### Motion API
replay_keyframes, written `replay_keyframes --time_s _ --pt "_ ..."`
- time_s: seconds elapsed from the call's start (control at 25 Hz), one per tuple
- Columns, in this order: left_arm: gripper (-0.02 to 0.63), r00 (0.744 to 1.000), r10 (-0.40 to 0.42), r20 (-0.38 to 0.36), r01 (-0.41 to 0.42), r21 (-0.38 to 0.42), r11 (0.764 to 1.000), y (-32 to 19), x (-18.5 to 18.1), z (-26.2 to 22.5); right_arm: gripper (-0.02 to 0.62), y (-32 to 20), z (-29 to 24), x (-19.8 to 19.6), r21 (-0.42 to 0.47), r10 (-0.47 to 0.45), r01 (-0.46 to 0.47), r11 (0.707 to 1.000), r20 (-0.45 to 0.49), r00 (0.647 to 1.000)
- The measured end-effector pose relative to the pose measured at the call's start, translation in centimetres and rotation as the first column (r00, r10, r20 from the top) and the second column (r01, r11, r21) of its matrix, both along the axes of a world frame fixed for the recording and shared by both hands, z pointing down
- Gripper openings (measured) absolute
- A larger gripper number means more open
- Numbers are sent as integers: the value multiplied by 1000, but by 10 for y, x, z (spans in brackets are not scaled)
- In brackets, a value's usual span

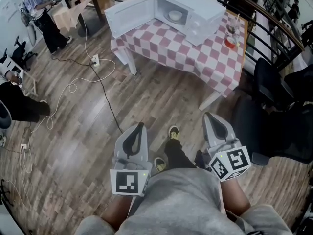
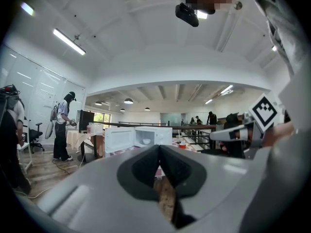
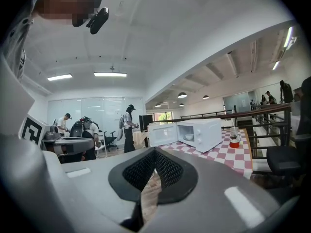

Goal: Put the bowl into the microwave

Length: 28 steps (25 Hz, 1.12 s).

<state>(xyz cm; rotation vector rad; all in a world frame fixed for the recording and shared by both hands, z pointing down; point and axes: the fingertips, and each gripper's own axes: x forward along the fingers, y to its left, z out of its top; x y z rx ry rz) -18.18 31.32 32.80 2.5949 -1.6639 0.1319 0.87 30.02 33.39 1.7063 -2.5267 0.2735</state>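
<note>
What looks like the bowl (image 1: 175, 16) sits inside the open microwave (image 1: 198, 14), upper centre, well ahead of the left gripper (image 1: 137, 129) and right gripper (image 1: 212, 120). Both are low in frame and roughly equally far, jaws together and empty.

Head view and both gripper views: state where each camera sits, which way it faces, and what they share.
Head view: on the person's head, looking steeply down at floor and checkered table; shows torso, shoes, left gripper, right gripper.
Left gripper view: on that gripper, facing level along its shut jaws toward the open microwave.
Right gripper view: likewise, jaws shut.
Shared: both gripper views see the bowl inside the microwave.
</note>
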Motion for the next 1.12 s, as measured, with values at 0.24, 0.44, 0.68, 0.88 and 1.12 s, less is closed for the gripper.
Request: replay_keyframes --time_s 0.24,0.44,0.68,0.88,1.12 --pt "9 1000 5 11 -5 -2 1000 -23 8 6 -2 -22 5 8 -12 5 -5 1000 4 1000" --pt "9 1000 -4 -7 4 -11 1000 -50 18 5 -2 -49 14 15 -32 -1 2 999 26 1000" --pt "9 1000 -21 -8 21 10 1000 -94 20 4 -2 -99 17 19 -44 -17 18 999 34 999" --pt "9 1000 -26 2 26 0 1000 -135 32 6 -2 -140 23 28 -66 -25 27 997 35 999" --pt "9 1000 -27 1 27 -3 1000 -182 48 7 -2 -184 27 46 -86 -25 27 996 35 999"
